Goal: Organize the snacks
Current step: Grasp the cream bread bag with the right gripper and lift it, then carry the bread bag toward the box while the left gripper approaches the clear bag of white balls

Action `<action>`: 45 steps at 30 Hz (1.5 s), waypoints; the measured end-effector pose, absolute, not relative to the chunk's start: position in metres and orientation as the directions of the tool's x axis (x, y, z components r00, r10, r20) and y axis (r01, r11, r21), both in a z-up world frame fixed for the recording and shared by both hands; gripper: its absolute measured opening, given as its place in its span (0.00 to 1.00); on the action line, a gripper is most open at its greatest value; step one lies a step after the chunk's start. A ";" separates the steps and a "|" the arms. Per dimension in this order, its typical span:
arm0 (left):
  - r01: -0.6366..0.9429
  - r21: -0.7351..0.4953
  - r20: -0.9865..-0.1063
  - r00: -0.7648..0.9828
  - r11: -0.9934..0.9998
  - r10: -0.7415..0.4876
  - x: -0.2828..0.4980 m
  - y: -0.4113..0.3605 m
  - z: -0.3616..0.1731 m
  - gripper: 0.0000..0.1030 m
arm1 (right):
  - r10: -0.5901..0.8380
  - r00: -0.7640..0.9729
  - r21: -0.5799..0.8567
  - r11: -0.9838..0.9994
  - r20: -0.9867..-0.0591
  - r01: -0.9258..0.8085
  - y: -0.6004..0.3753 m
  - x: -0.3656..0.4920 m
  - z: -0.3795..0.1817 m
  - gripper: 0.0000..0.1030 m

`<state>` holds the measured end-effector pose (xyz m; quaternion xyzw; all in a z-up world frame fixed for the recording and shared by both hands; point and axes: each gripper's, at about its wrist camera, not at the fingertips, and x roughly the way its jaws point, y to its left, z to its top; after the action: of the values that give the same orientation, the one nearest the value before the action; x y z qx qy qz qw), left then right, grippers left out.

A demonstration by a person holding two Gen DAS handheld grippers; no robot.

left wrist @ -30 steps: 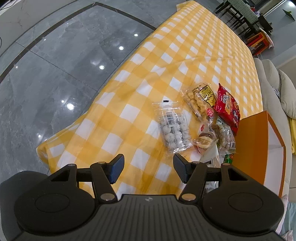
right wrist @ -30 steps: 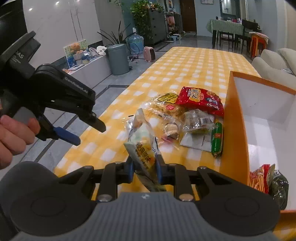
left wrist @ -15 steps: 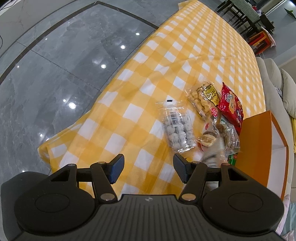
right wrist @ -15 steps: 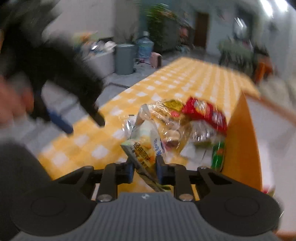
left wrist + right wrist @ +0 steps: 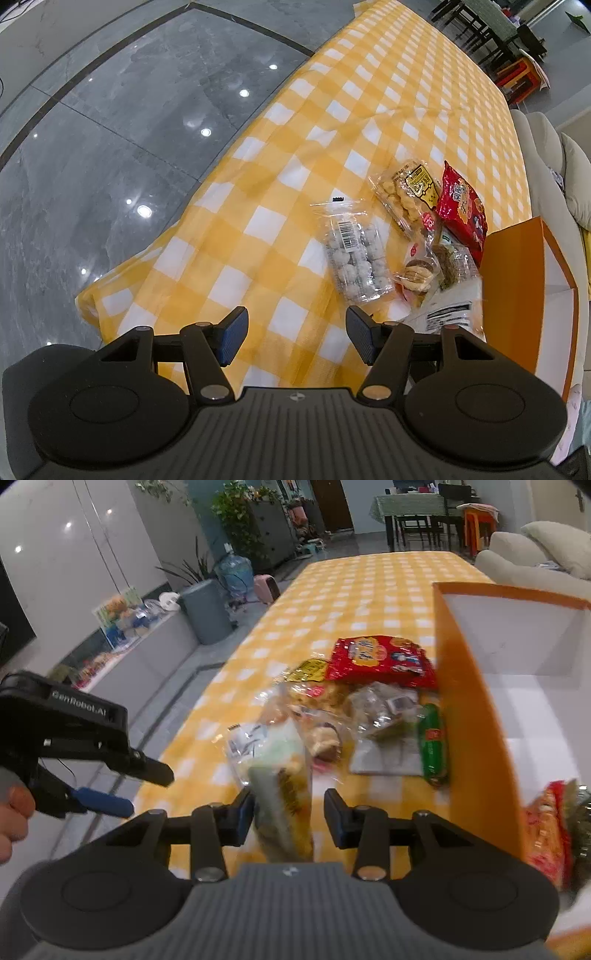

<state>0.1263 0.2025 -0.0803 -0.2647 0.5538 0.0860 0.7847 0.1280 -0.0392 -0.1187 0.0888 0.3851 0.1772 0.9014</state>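
Right gripper [image 5: 289, 818] has just been opening its jaws, and the green-and-yellow snack packet [image 5: 282, 805] sits blurred between them, touching the left pad at most, clear of the right one, so I'd call it released. Trouble is, it's over the checked tablecloth [image 5: 369, 590], left of the orange box [image 5: 476, 738], not inside. Better to carry the next one past that wall before letting go. Left gripper [image 5: 295, 338] hovers with jaws apart and empty near the clear bag of round sweets [image 5: 354, 254].
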 end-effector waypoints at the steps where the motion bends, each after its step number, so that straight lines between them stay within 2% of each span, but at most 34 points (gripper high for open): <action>1: -0.429 -0.319 -0.916 0.370 0.845 -0.158 0.127 0.203 -0.081 0.69 | 0.389 0.642 0.292 0.921 -0.660 -0.258 -0.038 0.130 -0.120 0.38; 4: -0.429 -0.315 -0.917 0.366 0.847 -0.156 0.127 0.203 -0.082 0.69 | 0.371 0.667 0.249 0.929 -0.646 -0.275 -0.030 0.137 -0.124 0.45; 8: -0.430 -0.313 -0.919 0.363 0.847 -0.155 0.127 0.204 -0.084 0.69 | 0.372 0.686 0.240 0.928 -0.626 -0.285 -0.027 0.144 -0.128 0.32; 11: -0.436 -0.315 -0.919 0.362 0.843 -0.157 0.127 0.206 -0.085 0.69 | 0.363 0.688 0.211 0.931 -0.629 -0.298 -0.024 0.141 -0.125 0.26; 15: -0.420 -0.339 -0.904 0.392 0.842 -0.168 0.130 0.206 -0.084 0.70 | 0.361 0.708 0.165 0.929 -0.607 -0.332 -0.022 0.133 -0.114 0.25; 23: -0.421 -0.339 -0.895 0.420 0.842 -0.151 0.167 0.188 -0.093 0.71 | 0.422 0.755 0.206 0.906 -0.501 -0.370 -0.048 0.122 -0.064 0.25; 28: -0.426 -0.379 -0.885 0.428 0.821 -0.186 0.181 0.169 -0.109 0.72 | 0.431 0.786 0.215 0.902 -0.444 -0.374 -0.074 0.116 -0.042 0.25; 34: -0.464 -0.251 -0.914 0.403 0.850 -0.050 0.194 0.149 -0.124 0.76 | 0.428 0.814 0.292 0.897 -0.393 -0.331 -0.117 0.121 -0.030 0.25; 36: -0.468 -0.248 -0.912 0.408 0.849 -0.041 0.196 0.148 -0.126 0.80 | 0.433 0.821 0.315 0.891 -0.373 -0.326 -0.127 0.122 -0.025 0.25; 38: -0.467 -0.266 -0.899 0.436 0.843 -0.042 0.197 0.148 -0.125 0.80 | 0.445 0.821 0.354 0.878 -0.358 -0.321 -0.135 0.123 -0.022 0.25; 42: -0.468 -0.213 -0.906 0.424 0.857 0.006 0.208 0.139 -0.129 0.89 | 0.459 0.814 0.381 0.867 -0.355 -0.322 -0.140 0.128 -0.022 0.25; 45: -0.442 -0.127 -0.916 0.396 0.888 0.066 0.213 0.124 -0.130 0.89 | 0.456 0.810 0.381 0.869 -0.369 -0.316 -0.142 0.132 -0.024 0.25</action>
<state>0.2132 0.1236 -0.1301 -0.1780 0.5272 0.1555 0.8162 0.1320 -0.1418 -0.0240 0.1526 0.2297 0.2055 0.9390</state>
